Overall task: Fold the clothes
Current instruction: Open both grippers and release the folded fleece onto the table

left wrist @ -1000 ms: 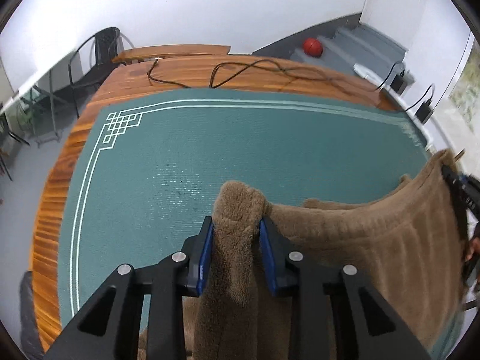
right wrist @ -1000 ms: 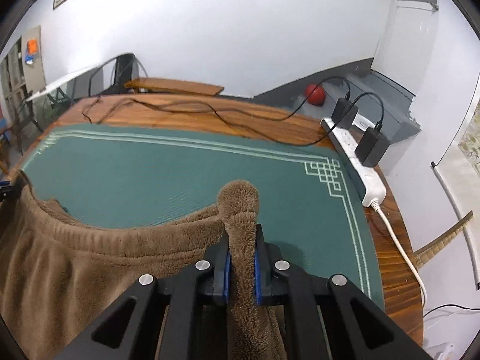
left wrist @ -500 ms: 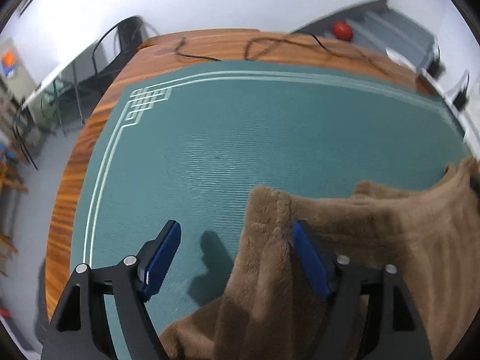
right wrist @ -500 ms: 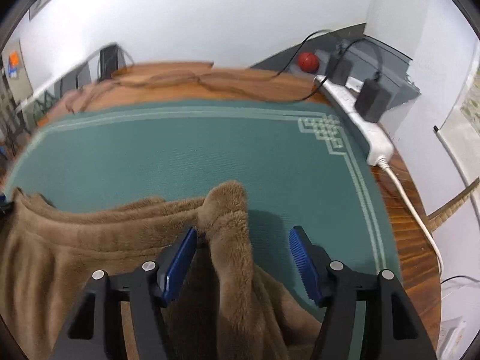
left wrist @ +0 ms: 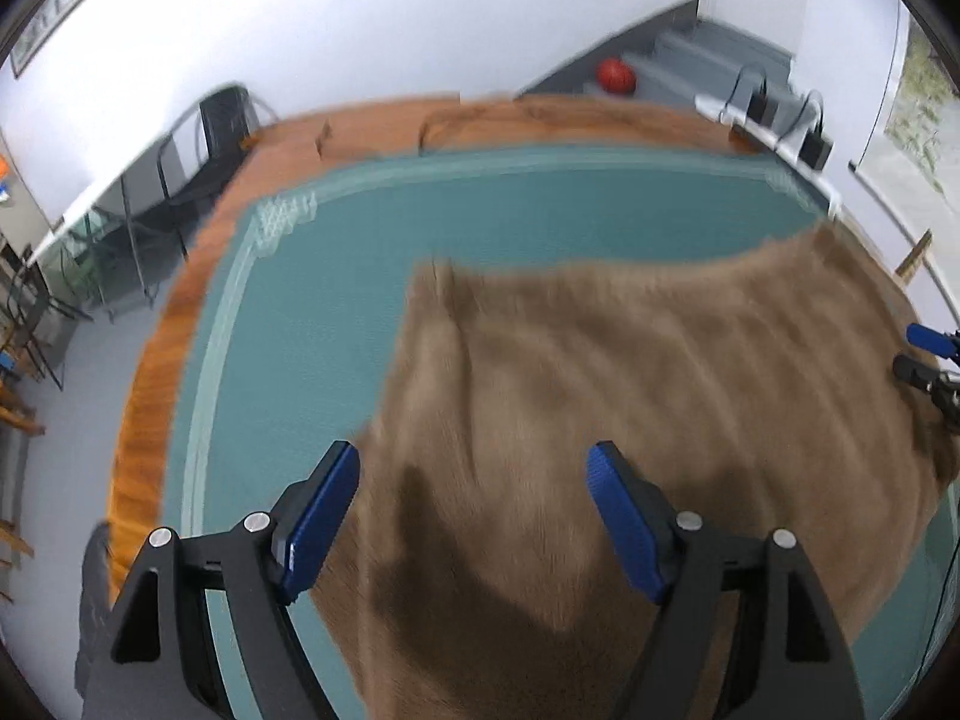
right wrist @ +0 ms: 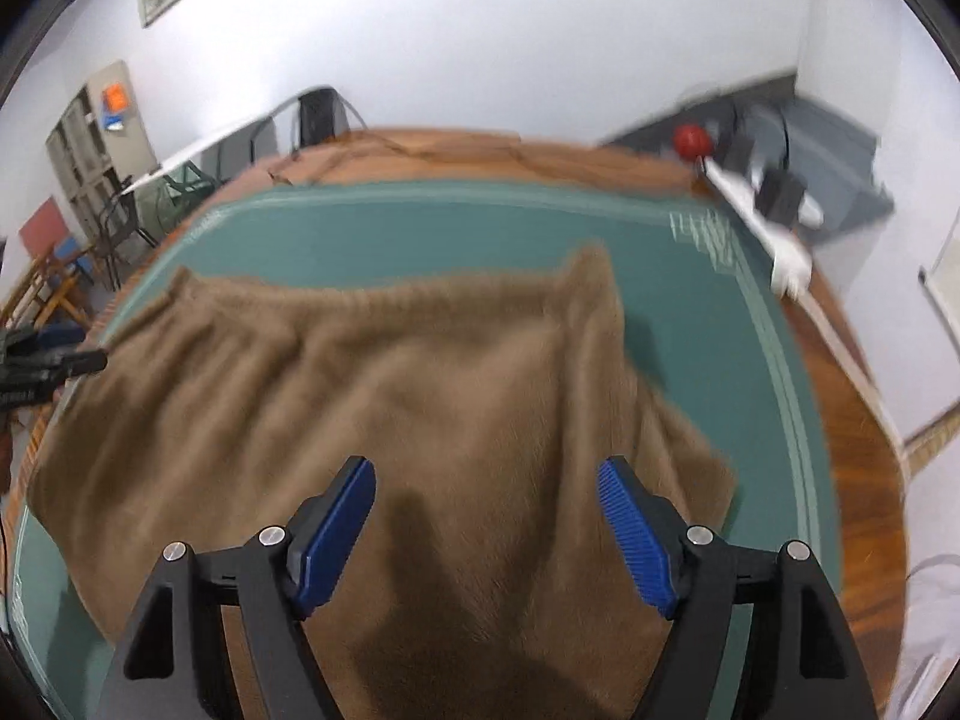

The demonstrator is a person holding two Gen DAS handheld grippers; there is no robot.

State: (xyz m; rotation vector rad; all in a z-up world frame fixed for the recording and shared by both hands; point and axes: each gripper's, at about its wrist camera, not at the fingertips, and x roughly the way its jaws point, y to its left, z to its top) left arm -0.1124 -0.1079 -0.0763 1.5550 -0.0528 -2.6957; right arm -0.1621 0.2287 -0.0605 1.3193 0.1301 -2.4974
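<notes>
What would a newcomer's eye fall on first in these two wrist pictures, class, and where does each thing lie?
First, the brown fleece garment, spread across the middle of the green mat on the wooden table. Next, the blue-padded jaws of the left gripper and right gripper, both wide open above the cloth and holding nothing. Farther back, a red ball sits on the grey steps by the wall.

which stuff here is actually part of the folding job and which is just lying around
Part of the job:
- brown fleece garment, lying on the green mat
- left gripper, open above it
- right gripper, open above it

Just lying about:
- white power strip with black adapters
- red ball
- black chair
</notes>
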